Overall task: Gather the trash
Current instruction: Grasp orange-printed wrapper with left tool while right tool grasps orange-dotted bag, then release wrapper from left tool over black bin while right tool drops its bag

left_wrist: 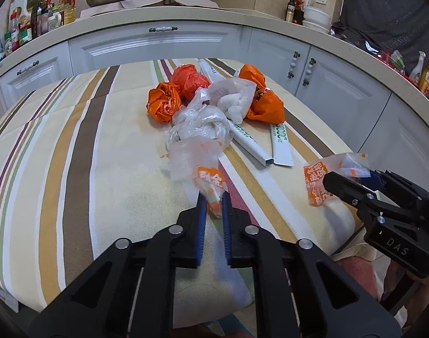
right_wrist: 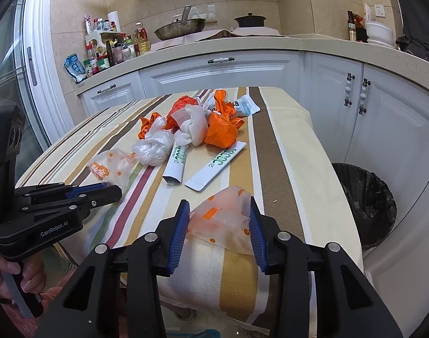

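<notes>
Kitchen, striped surface [right_wrist: 273,152] | left gripper [left_wrist: 214,197] clamped on orange-print wrapper [left_wrist: 206,180] at near edge | right gripper [right_wrist: 218,214] pinching translucent orange-dotted bag [right_wrist: 225,219] | bin [right_wrist: 363,202] on the floor right

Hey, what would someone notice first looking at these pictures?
Probably the heap of orange bags and clear bags mid-table on the striped cloth. Nearer, the left gripper and right gripper each pinch a printed wrapper. A black-lined bin waits on the floor at right.
</notes>
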Available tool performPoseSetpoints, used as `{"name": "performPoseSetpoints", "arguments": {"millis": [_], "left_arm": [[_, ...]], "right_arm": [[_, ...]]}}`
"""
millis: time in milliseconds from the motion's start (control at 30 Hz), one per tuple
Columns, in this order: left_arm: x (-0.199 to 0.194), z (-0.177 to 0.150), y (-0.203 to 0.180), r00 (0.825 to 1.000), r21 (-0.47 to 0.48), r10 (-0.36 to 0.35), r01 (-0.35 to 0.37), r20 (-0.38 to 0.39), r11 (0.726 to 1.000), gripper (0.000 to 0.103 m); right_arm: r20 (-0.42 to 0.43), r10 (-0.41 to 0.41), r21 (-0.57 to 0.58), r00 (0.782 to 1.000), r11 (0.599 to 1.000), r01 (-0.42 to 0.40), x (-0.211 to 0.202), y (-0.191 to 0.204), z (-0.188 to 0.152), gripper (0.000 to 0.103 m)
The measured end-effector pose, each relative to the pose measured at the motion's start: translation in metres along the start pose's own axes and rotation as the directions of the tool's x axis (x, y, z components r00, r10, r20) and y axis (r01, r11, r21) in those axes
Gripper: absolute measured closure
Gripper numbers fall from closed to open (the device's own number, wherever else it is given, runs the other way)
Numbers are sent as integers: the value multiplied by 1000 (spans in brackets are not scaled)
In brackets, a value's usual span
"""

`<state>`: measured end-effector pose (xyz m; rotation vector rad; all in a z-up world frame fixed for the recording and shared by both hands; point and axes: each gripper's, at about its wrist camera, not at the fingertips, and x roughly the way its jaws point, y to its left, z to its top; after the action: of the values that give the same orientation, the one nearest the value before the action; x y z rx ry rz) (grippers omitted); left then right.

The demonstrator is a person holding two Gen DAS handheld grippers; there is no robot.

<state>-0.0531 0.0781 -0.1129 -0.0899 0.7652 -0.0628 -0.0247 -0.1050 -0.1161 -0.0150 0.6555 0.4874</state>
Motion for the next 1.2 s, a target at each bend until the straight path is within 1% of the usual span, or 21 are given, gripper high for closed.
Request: {"name": "performPoseSetpoints", "arguments": {"millis": [133,233,367,567,733,800,967,1067,1167,1200], "left_arm": [[-3,0,3,1000,-12,-7,7,14,1000,99],[-6,0,7,1000,-23,-5,5,22,1000,99],[-12,2,11,998,-27,6,-4,60,1000,100],[-19,7,16,997,-40,14,-11,77,999,101],[-30,14,13,995,-36,10,-6,103,999,101],[-33,18,9,994,-24,4,-2,113,1000,101],[-36,33,-12,990,20,-36,33,137,999,101],[-31,44,-29,988,53,-68,61,138,997,101],[-21,56,-51,986,83,-107,97,127,992,101],[-16,60,-59,985,93,-119,108,123,990,101]], "right_arm": [[10,-4,2,1000,1000,4,-1,0,2,66],[14,-12,-2,1000,1000,12,-2,1,3,68],[20,-21,-4,1000,1000,21,-3,0,3,69],[36,-27,2,999,1000,27,-8,-1,5,69],[70,-49,15,996,999,48,-17,-7,12,69],[82,-63,21,995,998,62,-20,-11,15,69],[114,-107,41,988,994,103,-29,-26,21,69],[136,-146,56,980,989,140,-36,-40,26,69],[157,-193,72,968,980,184,-43,-57,31,69],[166,-218,79,962,975,208,-45,-66,33,69]]}}
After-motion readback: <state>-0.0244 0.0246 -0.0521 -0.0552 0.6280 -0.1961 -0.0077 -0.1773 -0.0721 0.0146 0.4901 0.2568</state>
